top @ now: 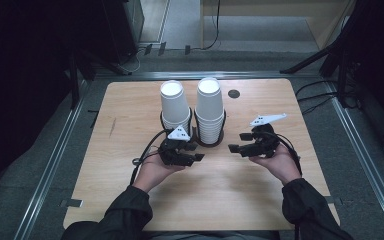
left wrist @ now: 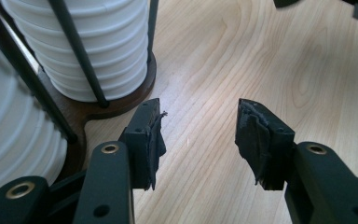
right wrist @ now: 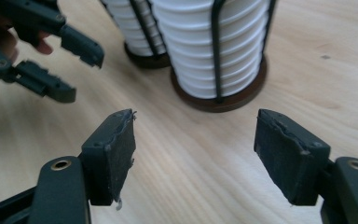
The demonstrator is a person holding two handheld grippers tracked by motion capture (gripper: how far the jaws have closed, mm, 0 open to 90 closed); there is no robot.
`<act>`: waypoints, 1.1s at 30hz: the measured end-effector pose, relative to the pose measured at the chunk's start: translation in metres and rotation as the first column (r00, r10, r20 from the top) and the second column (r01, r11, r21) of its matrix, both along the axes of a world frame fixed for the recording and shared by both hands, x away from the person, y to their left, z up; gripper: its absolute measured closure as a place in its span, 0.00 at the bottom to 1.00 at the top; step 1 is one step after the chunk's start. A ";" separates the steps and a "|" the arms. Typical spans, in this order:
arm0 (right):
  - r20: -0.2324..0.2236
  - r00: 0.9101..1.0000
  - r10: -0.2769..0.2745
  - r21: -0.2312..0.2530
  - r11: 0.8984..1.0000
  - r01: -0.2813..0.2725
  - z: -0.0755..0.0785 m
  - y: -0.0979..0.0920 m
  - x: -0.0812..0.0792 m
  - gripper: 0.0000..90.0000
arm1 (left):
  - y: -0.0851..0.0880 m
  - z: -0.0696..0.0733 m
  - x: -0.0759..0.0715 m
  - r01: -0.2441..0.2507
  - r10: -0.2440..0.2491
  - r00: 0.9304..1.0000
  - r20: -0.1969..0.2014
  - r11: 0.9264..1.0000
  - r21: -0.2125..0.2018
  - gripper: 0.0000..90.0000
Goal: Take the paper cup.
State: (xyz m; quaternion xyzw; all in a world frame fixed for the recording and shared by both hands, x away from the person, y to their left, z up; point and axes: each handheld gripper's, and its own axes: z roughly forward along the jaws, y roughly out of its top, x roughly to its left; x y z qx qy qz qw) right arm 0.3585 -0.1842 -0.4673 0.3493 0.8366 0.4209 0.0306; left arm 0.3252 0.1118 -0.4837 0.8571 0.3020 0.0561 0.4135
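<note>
A pale wood-grain worktop [top: 260, 200] with rounded corners carries a dark two-ring cup holder [top: 200, 134] near its middle. Two stacks of white paper cups [top: 210, 107] stand side by side in the holder. Beyond and right of the holder, a small dark round cap [top: 234, 93] sits in the wood.

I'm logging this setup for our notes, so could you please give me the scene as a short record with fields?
surface: wooden table
holder: dark double cup rack with wire uprights, standing mid-table
left stack: white paper cups, upside down in the rack
right stack: white paper cups, upside down in the rack
left gripper: jaws open, nothing between them, just in front of the rack
right gripper: jaws open, nothing between them, to the right of the rack
contact: neither gripper touches the cups
</note>
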 end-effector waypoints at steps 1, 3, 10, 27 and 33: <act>0.000 1.000 0.000 0.000 1.000 0.000 0.000 0.000 0.000 0.33 | 0.000 0.000 0.000 0.000 0.000 1.000 0.000 1.000 0.000 0.57; -0.004 1.000 0.012 -0.014 1.000 -0.012 -0.002 0.004 0.000 0.34 | 0.001 -0.001 0.000 -0.010 0.010 1.000 -0.007 1.000 0.029 0.58; -0.031 0.999 0.029 0.022 0.999 -0.028 0.000 0.011 0.007 0.39 | 0.011 -0.002 0.006 -0.034 0.036 0.998 -0.043 0.998 0.050 0.57; -0.031 0.998 0.062 -0.009 0.998 -0.062 -0.006 0.010 0.009 0.48 | 0.010 0.006 -0.001 -0.070 0.072 0.996 -0.050 0.997 0.032 0.78; 0.000 0.998 0.062 -0.001 0.998 -0.062 0.004 0.007 0.008 0.46 | 0.006 0.004 0.000 -0.067 0.069 0.995 -0.065 0.997 0.042 0.89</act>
